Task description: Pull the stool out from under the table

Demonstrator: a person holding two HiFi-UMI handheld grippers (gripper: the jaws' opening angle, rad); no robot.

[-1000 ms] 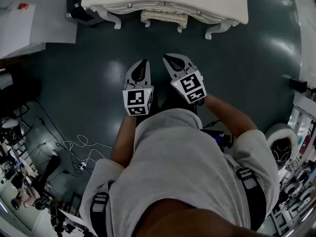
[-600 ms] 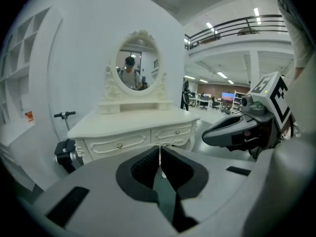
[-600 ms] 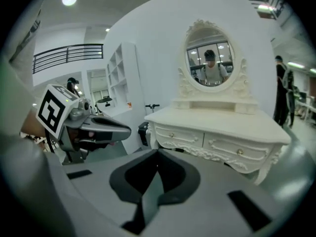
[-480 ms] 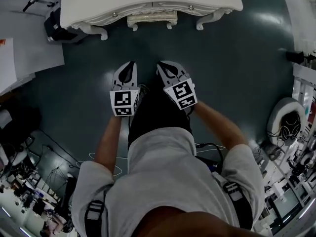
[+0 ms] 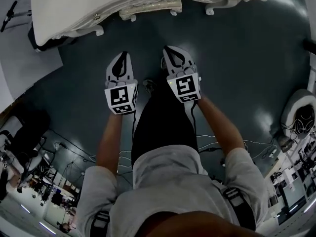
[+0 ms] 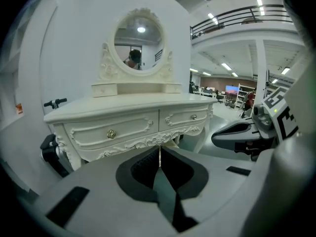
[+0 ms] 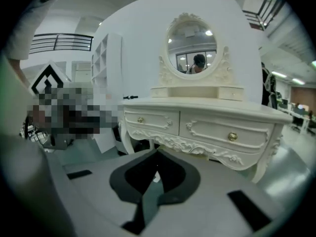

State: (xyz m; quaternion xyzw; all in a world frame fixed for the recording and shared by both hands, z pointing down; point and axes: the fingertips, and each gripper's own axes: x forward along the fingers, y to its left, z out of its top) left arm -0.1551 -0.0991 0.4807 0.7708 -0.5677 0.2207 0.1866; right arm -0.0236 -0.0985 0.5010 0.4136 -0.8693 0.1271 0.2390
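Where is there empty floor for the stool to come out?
Bare floor lies from the stool to the left gripper and right gripper, and right of the dressing table. Cables and gear crowd the lower left and right edges.

The dressing table looks like cream-painted carved wood with shiny brassy knobs. The dark floor gleams glossy.

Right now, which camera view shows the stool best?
The head view: from above, the stool shows its front edge and two legs, tucked under the table. The left gripper view catches only a pale sliver below the drawers. In the right gripper view I cannot make it out.
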